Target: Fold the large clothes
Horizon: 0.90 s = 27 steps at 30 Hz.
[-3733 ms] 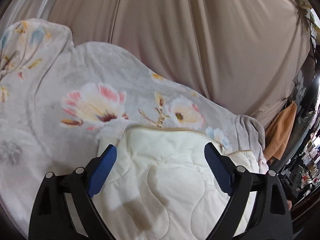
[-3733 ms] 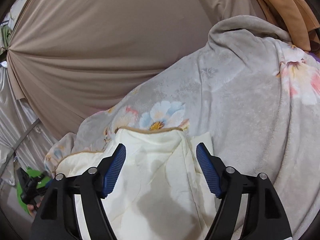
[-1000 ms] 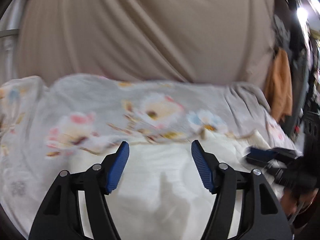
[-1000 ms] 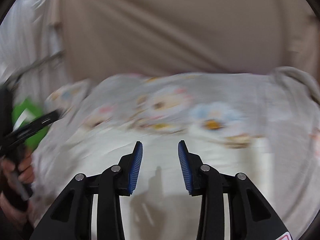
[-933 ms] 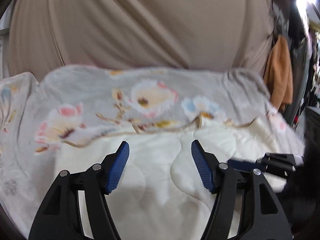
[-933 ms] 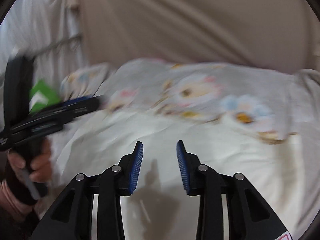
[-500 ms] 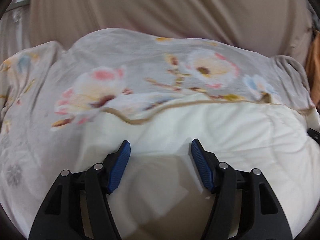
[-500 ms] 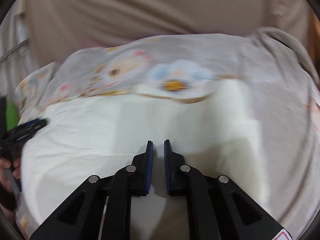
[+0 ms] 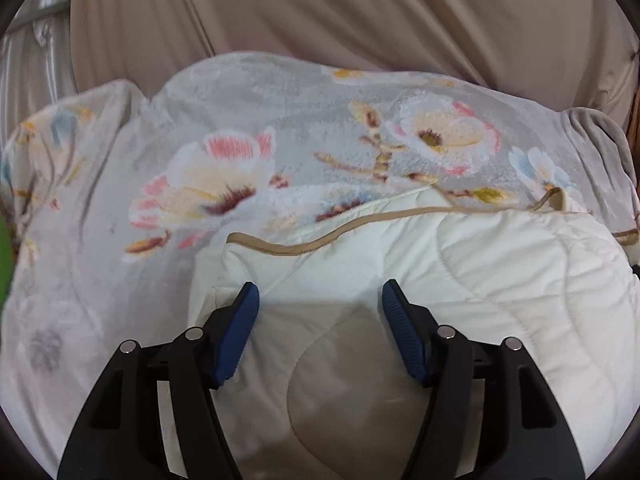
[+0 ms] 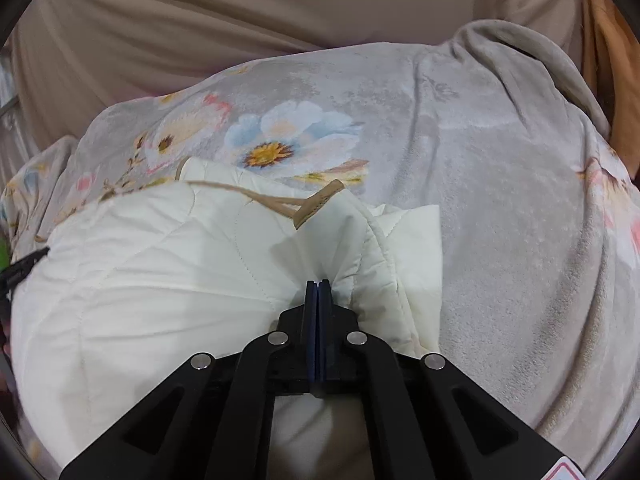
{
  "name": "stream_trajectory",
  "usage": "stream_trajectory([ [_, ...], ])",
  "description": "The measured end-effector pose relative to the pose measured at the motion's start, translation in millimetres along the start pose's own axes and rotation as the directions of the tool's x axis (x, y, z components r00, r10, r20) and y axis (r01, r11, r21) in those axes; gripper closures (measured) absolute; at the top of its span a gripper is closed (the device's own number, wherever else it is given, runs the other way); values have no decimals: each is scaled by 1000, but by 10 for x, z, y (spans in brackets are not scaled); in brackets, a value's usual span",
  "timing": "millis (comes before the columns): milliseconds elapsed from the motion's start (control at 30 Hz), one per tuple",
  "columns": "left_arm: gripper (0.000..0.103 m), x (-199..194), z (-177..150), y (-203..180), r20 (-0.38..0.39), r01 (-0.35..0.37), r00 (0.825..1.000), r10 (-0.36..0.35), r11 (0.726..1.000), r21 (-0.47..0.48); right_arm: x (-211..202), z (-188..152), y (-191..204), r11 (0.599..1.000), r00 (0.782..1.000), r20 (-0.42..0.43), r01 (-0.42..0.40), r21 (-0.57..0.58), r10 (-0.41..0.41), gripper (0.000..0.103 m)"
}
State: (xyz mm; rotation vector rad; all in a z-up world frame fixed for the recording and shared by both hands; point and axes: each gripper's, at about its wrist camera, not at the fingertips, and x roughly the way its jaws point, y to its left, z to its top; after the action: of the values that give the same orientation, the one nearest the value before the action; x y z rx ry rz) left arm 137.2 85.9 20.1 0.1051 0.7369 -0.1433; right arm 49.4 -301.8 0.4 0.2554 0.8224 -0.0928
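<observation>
Behind everything I see a beige curtain hanging in folds. Below it a grey blanket printed with pink, white and blue flowers covers the surface in both views. On top of that blanket lies the cream quilted garment, bunched into a thick layered pile, with a tan trim running in a wavy line along its far edge. A strip of orange cloth hangs at the far right of my right view.

My left tool stands apart, its 2 blue pads resting low on the garment near its left end, with cream fabric lying between them but not squeezed. My right tool is together and clamped on a pinch of the garment near its right end, where the fabric fans out in creases from the pads, just beside a folded corner of the tan trim.
</observation>
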Motion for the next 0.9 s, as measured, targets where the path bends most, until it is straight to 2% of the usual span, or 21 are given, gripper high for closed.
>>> stream_trajectory([
  [33, 41, -124, 59, -51, 20, 41, 999, -41, 999, 0, -100, 40, 62, 1000, 1000, 17, -26, 9, 26, 89],
  [100, 41, -287, 178, -203, 36, 107, 994, -107, 994, 15, -268, 161, 315, 995, 994, 47, -92, -41, 94, 89],
  [167, 40, -328, 294, -464, 15, 169, 985, -170, 984, 59, -320, 259, 635, 983, 989, 39, -138, -121, 144, 89],
  [233, 40, -179, 379, -749, -50, 192, 981, -188, 975, 113, -219, 313, 1020, 961, 986, -6, -162, -223, 165, 89],
  [333, 40, 160, 367, -985, -111, 163, 983, -147, 973, 160, 138, 326, 1328, 943, 989, -75, -146, -298, 129, 89],
  [400, 40, 355, 308, -1019, -140, 151, 982, -129, 975, 161, 409, 303, 1349, 945, 984, -135, -154, -287, 119, 89],
  [533, 35, 522, 227, -1012, -141, 157, 981, -136, 977, 147, 633, 287, 1205, 951, 964, -183, -230, -205, 193, 90],
  [900, 30, 638, 210, -1040, -137, 163, 980, -144, 976, 141, 738, 260, 1141, 952, 957, -158, -266, -153, 242, 92],
])
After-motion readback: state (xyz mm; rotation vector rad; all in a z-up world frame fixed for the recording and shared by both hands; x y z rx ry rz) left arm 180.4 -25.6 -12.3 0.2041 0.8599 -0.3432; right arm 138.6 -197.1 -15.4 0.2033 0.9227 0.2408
